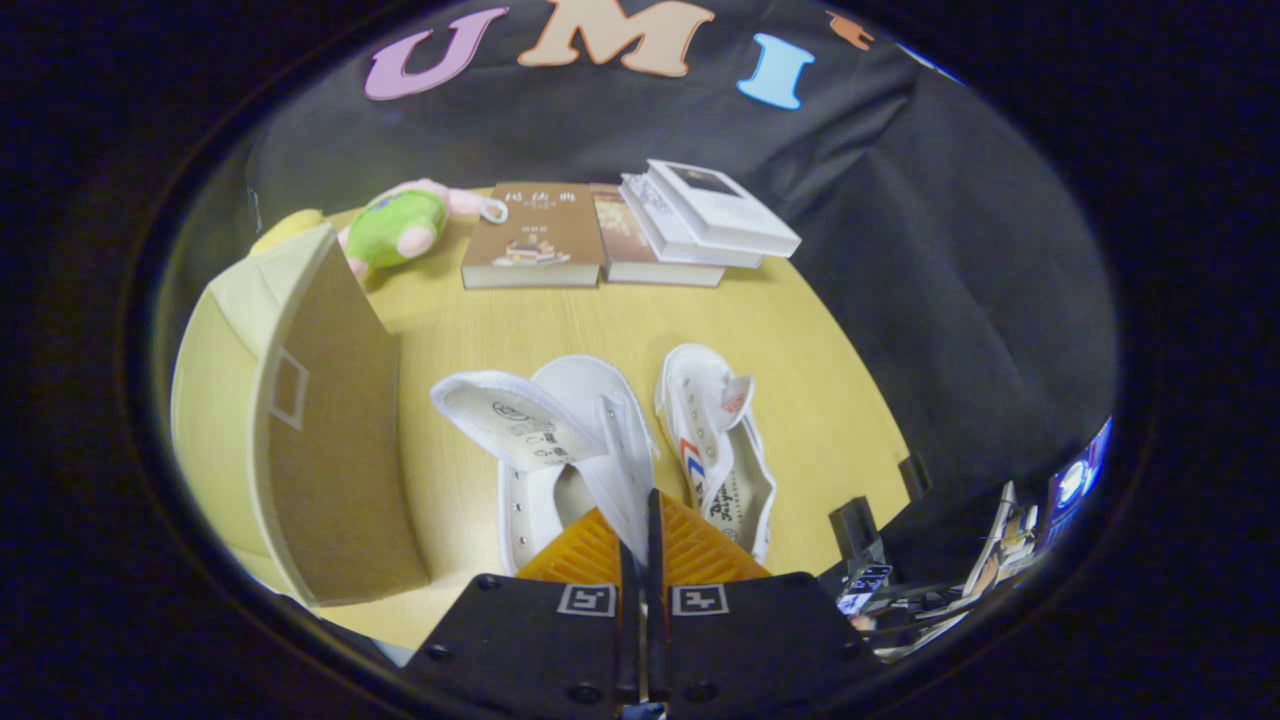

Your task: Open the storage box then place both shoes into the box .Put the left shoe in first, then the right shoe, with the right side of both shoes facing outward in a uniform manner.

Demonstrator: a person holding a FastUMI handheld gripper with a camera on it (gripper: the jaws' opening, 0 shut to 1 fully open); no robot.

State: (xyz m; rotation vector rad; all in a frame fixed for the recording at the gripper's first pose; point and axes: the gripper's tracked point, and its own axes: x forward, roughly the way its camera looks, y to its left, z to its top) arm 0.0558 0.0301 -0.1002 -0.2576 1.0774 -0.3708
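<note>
With the storage box (pixel 300 420) standing open alongside, the left shoe (pixel 560 450) is pinched by its upper in the clenched gripper (pixel 640 525).

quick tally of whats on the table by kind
shoes: 2, one pinched at its side by the shut gripper, the other beside it
books: 4
plush toy: 1
storage box: 1
total: 8

Plush toy (pixel 400 228) by 2 brown books (pixel 535 238), white books (pixel 705 212) stacked w/ them on table (pixel 800 330).
</note>
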